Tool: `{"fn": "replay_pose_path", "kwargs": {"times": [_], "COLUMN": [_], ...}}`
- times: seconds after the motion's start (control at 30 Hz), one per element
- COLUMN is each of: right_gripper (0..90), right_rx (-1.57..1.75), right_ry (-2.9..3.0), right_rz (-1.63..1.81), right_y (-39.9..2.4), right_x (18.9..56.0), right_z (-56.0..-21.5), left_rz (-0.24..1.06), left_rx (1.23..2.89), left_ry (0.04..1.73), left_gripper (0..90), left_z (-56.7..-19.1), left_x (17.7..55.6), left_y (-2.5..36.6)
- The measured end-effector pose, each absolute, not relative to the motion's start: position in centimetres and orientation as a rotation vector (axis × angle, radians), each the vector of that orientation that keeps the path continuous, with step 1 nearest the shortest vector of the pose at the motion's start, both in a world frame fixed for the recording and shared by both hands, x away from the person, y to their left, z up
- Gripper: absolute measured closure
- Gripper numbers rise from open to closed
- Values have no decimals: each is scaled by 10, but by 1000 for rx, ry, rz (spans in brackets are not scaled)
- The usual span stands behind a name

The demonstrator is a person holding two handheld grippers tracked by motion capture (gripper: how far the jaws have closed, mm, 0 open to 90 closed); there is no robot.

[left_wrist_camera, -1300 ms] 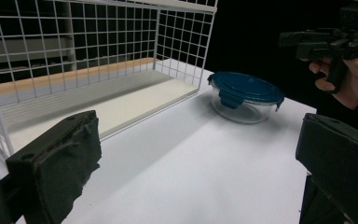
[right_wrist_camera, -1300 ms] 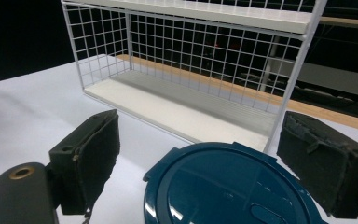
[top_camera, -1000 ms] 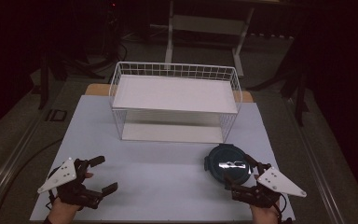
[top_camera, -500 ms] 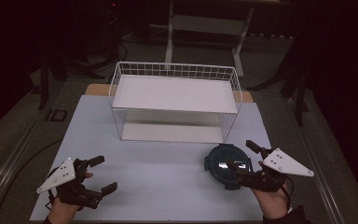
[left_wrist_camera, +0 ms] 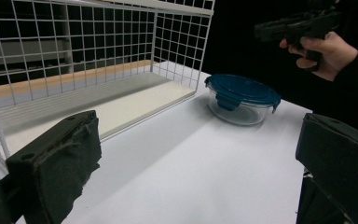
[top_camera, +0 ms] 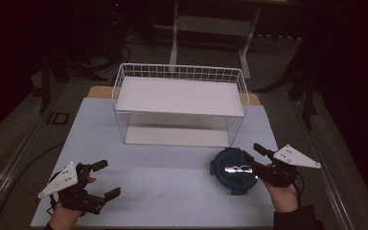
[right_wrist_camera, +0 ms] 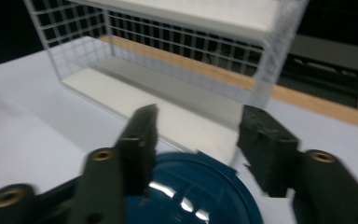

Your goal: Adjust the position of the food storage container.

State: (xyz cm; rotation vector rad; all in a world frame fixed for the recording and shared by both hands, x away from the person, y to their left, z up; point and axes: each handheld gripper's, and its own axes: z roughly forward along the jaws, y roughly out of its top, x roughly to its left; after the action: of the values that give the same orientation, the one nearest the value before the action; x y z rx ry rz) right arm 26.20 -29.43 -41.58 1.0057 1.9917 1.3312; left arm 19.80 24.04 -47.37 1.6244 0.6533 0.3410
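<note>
High view: glass container with blue lid (top_camera: 234, 169) sits on the white table (top_camera: 172, 182), near right, in front of the wire shelf rack (top_camera: 179, 103). Right gripper (top_camera: 258, 158) hangs over its right edge; jaws have just been closing, nothing clamped.

Left gripper view: left gripper (left_wrist_camera: 186, 154) spread wide, empty; container (left_wrist_camera: 242, 98) far right.

Right gripper view: right gripper (right_wrist_camera: 196, 140) jaws apart above the lid (right_wrist_camera: 196, 196).

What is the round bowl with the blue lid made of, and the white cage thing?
The bowl looks like clear glass: you can see through its shiny wall. Its lid seems to be dark teal plastic, smooth and glossy, with clip tabs. The white rack looks like thin metal wire coated white, with flat matte white shelves.
</note>
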Motion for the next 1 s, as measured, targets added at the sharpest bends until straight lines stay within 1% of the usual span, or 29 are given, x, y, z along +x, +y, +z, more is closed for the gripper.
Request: {"fn": "replay_pose_path", "kwargs": {"times": [0.1,0.13,0.2,0.53,0.63,0.7,1.0], "right_gripper": [585,623,666,818,835,892,899], "right_rx": [1042,1053,1067,1159,1190,1220,1278], "right_ry": [1992,2000,2000,2013,2017,2031,2070], "right_rz": [1305,1290,1258,1153,1135,1106,1089], "right_y": [-303,-306,-312,-338,-342,-347,-349], "right_x": [266,268,270,277,277,279,281], "right_z": [-422,-426,-431,-458,-465,-473,-491], "left_rz": [341,340,341,340,339,339,335], "left_rx": [1630,1630,1631,1633,1634,1634,1636], "left_ry": [652,652,652,651,651,649,650], "left_gripper": [1,1,1,2,1,1,1], "left_z": [-474,-474,-474,-474,-474,-474,-475], "left_x": [198,198,198,198,198,198,198], "left_y": [240,240,239,240,239,239,239]}}
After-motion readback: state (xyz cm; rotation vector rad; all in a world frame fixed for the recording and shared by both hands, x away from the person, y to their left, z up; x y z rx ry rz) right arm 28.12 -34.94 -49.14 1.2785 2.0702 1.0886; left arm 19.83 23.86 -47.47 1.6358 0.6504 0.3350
